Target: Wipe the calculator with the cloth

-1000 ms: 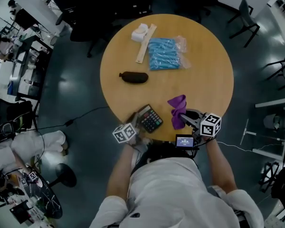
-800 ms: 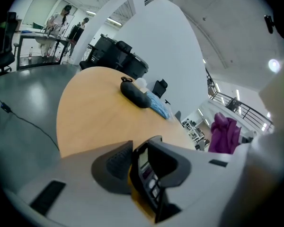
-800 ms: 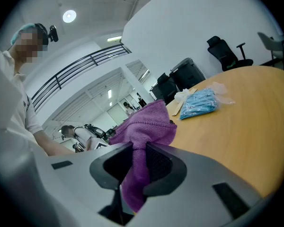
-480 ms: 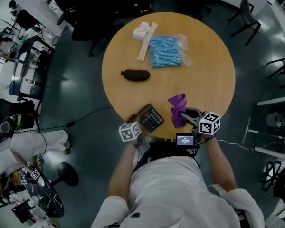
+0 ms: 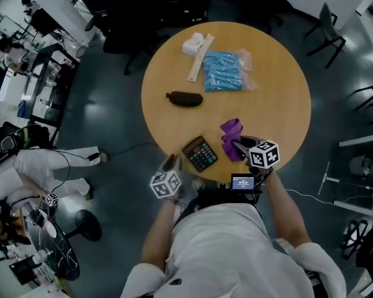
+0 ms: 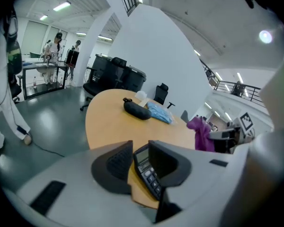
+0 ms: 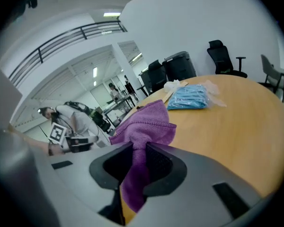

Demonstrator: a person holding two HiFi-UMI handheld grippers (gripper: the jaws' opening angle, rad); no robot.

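A black calculator lies flat near the front edge of the round wooden table. My left gripper hangs just off that edge, short of the calculator and clear of it. Its jaws have just been opening and nothing is between the pads. In the left gripper view the calculator shows beyond the gap of the left gripper. My right gripper is shut on a purple cloth, which droops just right of the calculator. The right gripper view has the cloth pinched in the right gripper.
A black pouch lies mid-table. At the far side are a blue packet, a wooden stick and a white object. Office chairs stand around the table. A person is on the floor at the left.
My left gripper has let go of the calculator, opened and drawn back off the table's edge. My right gripper has sunk a little toward the table with the cloth.
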